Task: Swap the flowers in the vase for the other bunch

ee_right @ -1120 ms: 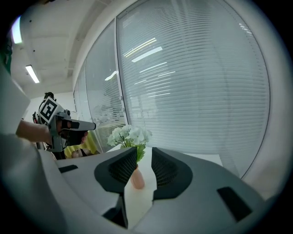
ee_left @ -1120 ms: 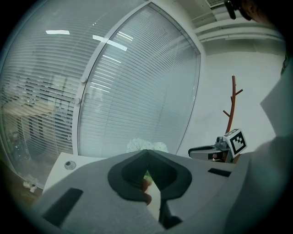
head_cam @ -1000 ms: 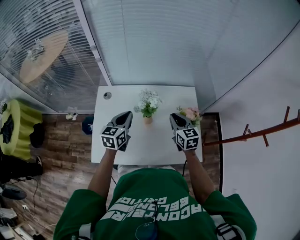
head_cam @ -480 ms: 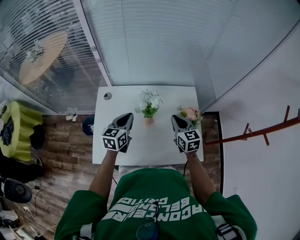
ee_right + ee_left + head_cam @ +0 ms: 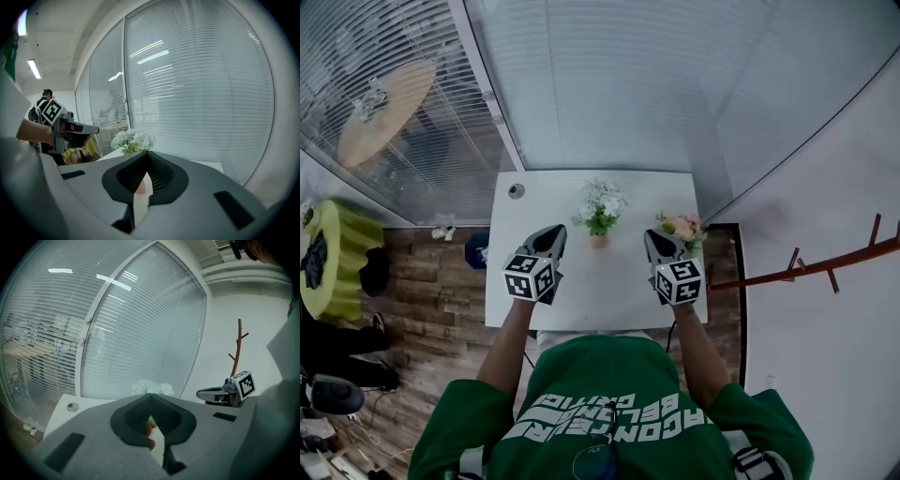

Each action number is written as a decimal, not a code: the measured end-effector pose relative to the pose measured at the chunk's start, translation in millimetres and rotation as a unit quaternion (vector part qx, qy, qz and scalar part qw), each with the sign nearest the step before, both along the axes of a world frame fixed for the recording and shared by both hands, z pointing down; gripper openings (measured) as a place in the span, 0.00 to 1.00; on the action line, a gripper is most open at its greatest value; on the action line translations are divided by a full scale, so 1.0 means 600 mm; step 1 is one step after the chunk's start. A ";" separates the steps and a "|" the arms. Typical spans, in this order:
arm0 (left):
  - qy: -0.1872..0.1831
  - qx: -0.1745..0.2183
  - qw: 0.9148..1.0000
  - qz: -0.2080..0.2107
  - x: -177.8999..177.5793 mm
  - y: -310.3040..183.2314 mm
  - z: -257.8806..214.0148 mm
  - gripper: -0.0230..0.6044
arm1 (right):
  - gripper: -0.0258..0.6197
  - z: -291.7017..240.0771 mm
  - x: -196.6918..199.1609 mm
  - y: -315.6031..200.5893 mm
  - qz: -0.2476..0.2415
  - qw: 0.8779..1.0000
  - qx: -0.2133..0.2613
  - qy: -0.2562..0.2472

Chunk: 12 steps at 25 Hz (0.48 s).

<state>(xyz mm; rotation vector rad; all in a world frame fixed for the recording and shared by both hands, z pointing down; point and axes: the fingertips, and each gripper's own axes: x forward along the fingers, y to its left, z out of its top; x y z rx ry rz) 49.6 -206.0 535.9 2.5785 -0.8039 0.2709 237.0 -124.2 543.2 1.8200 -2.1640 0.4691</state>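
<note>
A: Counter (image 5: 600, 283)?
B: White, over a brown wood-plank floor (image 5: 422, 305).
A: And the flowers?
B: White blooms (image 5: 600, 199) with green leaves in a tan vase (image 5: 597, 241); a pink bunch (image 5: 680, 227) at right.
A: The tools?
B: Left gripper (image 5: 555, 231) and right gripper (image 5: 653, 235) are grey, with dark jaws and cubes in black-and-white squares.
A: Anything else?
B: A green shirt (image 5: 609, 384) with white lettering, a red-brown rack (image 5: 825, 267), and pale blinds (image 5: 609, 84) finely striped.

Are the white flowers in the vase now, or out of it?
In. The head view shows the white flowers standing upright, their stems going down into the small vase on the white table.
</note>
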 end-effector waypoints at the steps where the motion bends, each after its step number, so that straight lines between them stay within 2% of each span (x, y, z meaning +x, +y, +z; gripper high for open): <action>1: 0.000 0.000 1.000 0.000 0.000 -0.002 0.000 0.05 | 0.06 0.000 -0.001 -0.001 0.000 1.000 -0.001 0.000; 12: 0.000 -0.001 1.000 0.001 -0.006 -0.004 0.000 0.05 | 0.06 0.002 -0.005 -0.002 -0.004 1.000 -0.003 0.003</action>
